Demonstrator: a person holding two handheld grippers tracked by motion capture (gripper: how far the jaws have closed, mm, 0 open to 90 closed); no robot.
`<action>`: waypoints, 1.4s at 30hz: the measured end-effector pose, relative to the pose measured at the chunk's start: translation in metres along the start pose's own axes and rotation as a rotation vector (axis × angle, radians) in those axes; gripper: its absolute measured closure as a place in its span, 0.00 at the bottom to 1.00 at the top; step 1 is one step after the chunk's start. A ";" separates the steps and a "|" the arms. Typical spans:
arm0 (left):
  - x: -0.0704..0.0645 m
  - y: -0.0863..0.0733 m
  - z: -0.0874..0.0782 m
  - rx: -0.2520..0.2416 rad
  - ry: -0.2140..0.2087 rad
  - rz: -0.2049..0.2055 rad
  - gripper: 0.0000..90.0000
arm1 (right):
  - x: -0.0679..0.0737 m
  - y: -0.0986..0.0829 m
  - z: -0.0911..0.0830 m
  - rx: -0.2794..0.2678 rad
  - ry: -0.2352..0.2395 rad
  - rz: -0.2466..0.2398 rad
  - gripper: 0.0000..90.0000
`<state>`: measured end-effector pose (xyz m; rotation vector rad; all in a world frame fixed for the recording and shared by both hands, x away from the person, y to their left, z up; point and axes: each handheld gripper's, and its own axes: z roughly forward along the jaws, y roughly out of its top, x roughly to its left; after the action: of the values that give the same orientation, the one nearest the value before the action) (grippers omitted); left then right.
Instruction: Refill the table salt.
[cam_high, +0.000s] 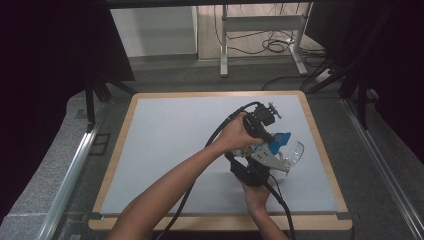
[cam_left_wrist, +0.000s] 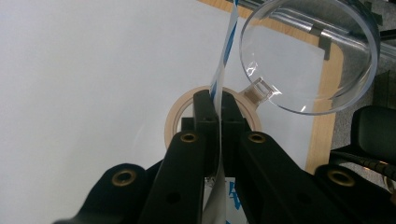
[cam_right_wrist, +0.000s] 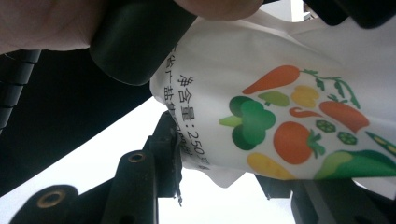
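Left hand-held gripper (cam_left_wrist: 218, 105) clenched on packet (cam_left_wrist: 223, 60) edge above tape roll (cam_left_wrist: 176, 116); right hand-held gripper (cam_right_wrist: 219, 186) grasping packet; clear dish (cam_left_wrist: 322, 56) beside, over desk (cam_high: 165, 145).

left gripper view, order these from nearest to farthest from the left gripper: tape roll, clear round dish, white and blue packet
1. white and blue packet: clamped edge-on between the jaws of the left gripper.
2. tape roll: flat on the table just behind the jaw tips.
3. clear round dish: beyond, upper right.
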<state>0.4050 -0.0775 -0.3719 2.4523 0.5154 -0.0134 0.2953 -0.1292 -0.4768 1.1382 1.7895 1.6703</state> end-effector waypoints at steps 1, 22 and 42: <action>0.000 0.000 0.000 0.000 0.000 0.001 1.00 | 0.000 0.000 0.000 0.000 0.000 -0.002 0.64; -0.002 0.003 0.000 0.004 -0.001 0.005 1.00 | -0.001 0.002 0.000 -0.017 -0.008 0.023 0.64; -0.003 0.004 0.000 0.011 0.002 0.008 1.00 | 0.000 0.002 -0.002 -0.021 -0.010 0.017 0.64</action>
<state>0.4039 -0.0812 -0.3692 2.4655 0.5073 -0.0108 0.2945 -0.1310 -0.4741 1.1539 1.7568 1.6861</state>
